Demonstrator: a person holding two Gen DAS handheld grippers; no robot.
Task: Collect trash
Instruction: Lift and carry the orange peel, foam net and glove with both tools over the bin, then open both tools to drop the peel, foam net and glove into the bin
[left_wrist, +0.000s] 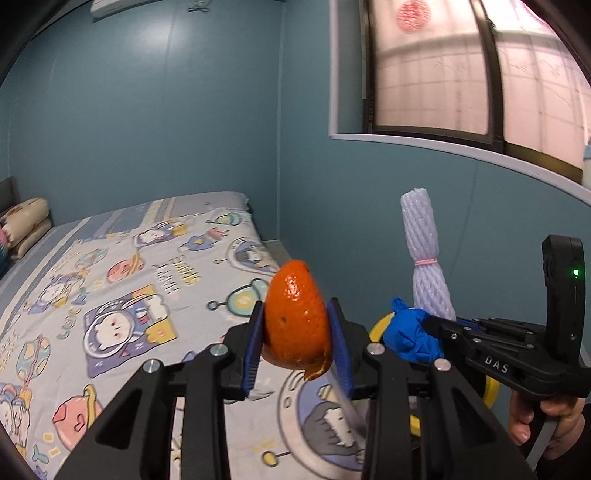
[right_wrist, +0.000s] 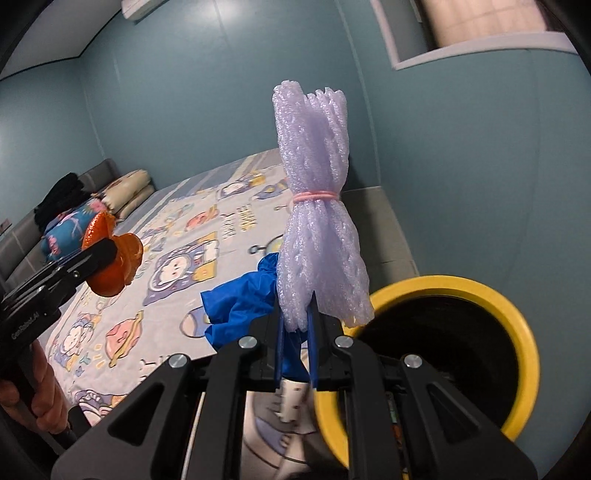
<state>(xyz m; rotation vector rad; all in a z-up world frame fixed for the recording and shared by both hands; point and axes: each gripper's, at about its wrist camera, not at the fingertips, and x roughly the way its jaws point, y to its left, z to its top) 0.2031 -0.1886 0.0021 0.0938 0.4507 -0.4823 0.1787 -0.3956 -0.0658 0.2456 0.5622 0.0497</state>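
Foam netting (right_wrist: 320, 206) stands upright, clamped with a blue glove (right_wrist: 240, 306) in the right tool (right_wrist: 297, 332) beside the yellow bin (right_wrist: 517, 325); left tool (left_wrist: 297, 332) grips orange peel (left_wrist: 295, 317) above the bed's (left_wrist: 122, 280) foot edge.

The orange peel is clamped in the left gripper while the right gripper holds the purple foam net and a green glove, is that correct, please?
Nearly: the glove is blue, not green. The right wrist view shows the right gripper shut on the purple foam net and a blue glove. The orange peel is indeed clamped in the left gripper.
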